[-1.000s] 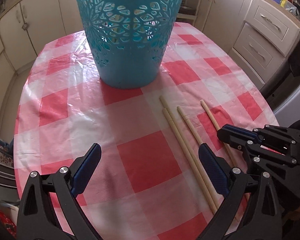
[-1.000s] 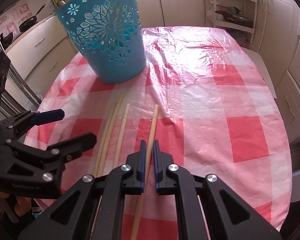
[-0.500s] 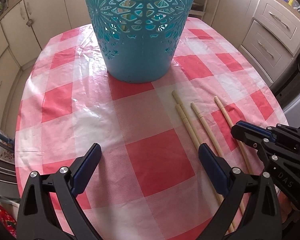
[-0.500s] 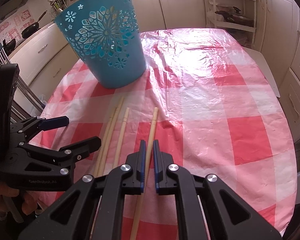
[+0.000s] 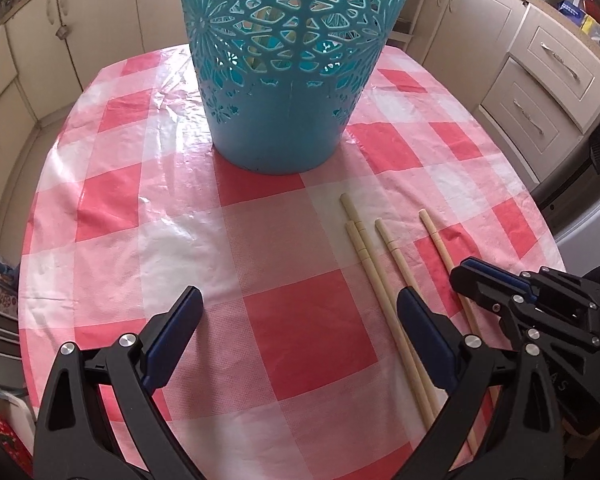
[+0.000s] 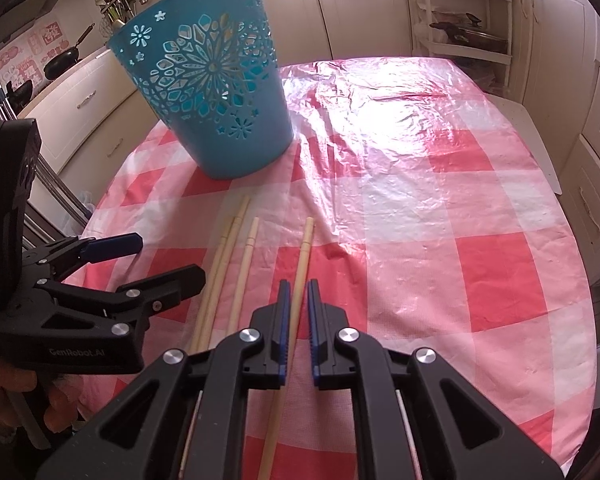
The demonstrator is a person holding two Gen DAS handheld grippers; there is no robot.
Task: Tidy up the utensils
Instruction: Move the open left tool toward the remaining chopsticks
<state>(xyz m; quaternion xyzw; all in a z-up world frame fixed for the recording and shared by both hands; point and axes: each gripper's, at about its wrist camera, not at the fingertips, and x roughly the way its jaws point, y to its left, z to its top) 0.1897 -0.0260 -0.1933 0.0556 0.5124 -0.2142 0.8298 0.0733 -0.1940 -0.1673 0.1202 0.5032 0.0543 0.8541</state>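
Observation:
Several wooden chopsticks (image 5: 380,264) lie side by side on the red-and-white checked tablecloth (image 5: 300,320), in front of a blue perforated basket (image 5: 284,80). My left gripper (image 5: 300,320) is wide open and empty, hovering left of the chopsticks. My right gripper (image 6: 296,300) has its jaws nearly shut with a small gap, straddling the rightmost chopstick (image 6: 302,256), which lies on the cloth. The basket (image 6: 216,100) stands upright at the far left in the right wrist view. The left gripper (image 6: 140,260) shows there too, and the right gripper (image 5: 468,276) shows in the left wrist view.
Cream kitchen cabinets (image 5: 540,80) surround the table. A white shelf rack (image 6: 460,20) stands beyond the far table edge. Pans (image 6: 60,64) sit on the counter at left. The cloth (image 6: 420,200) to the right of the chopsticks is wrinkled and glossy.
The left gripper has drawn back and shifted left, so the basket and chopsticks sit further right in its view. The right gripper stays over the rightmost chopstick, its jaws slightly wider apart.

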